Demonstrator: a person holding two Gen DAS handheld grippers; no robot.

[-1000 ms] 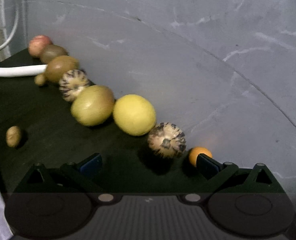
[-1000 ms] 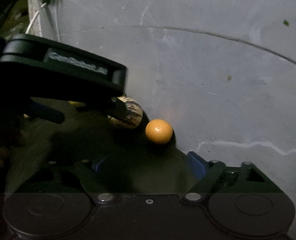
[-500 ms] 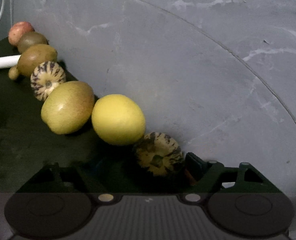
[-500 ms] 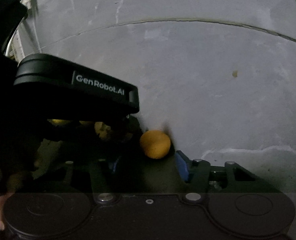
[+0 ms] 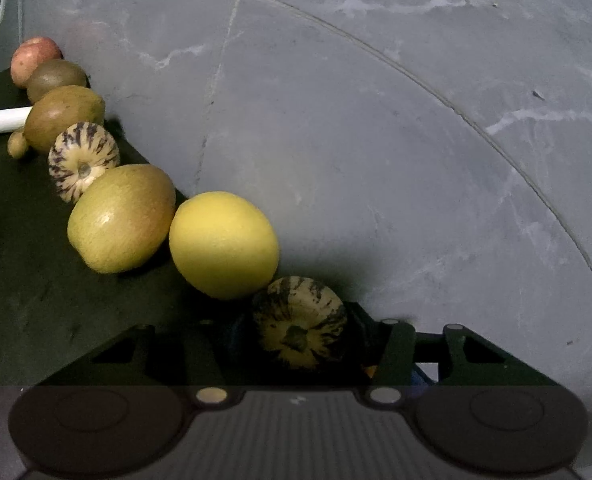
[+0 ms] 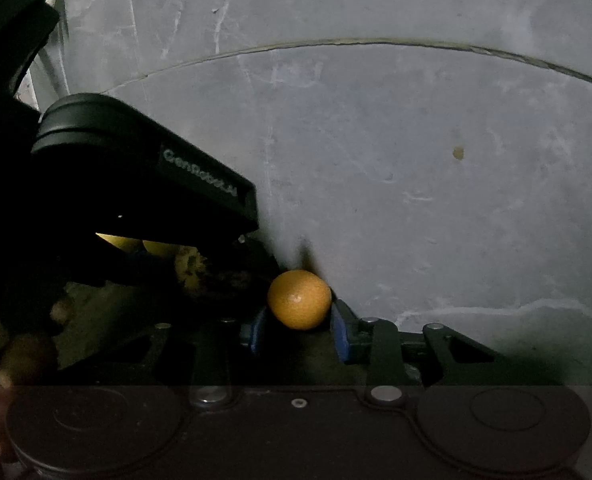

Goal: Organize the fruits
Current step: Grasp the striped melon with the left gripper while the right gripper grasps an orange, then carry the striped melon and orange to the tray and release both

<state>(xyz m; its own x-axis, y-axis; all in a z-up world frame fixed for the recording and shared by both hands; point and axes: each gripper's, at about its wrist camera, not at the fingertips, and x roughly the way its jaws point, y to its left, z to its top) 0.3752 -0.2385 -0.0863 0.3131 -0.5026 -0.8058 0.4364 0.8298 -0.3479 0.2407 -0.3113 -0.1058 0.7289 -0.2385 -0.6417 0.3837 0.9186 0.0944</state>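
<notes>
Along the back edge of the dark table (image 5: 36, 300), where it meets the grey wall (image 5: 375, 140), fruits lie in a row. At its near end the left gripper (image 5: 299, 336) has just been closing around a striped melon (image 5: 299, 332), pads seemingly touching. Beside it the right gripper (image 6: 299, 326) has just closed on the small orange (image 6: 299, 299).

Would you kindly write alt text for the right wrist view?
The right gripper has its blue pads closed on a small orange fruit at the edge of a dark mat, beside grey stone floor. The left gripper looms dark on the left.
</notes>
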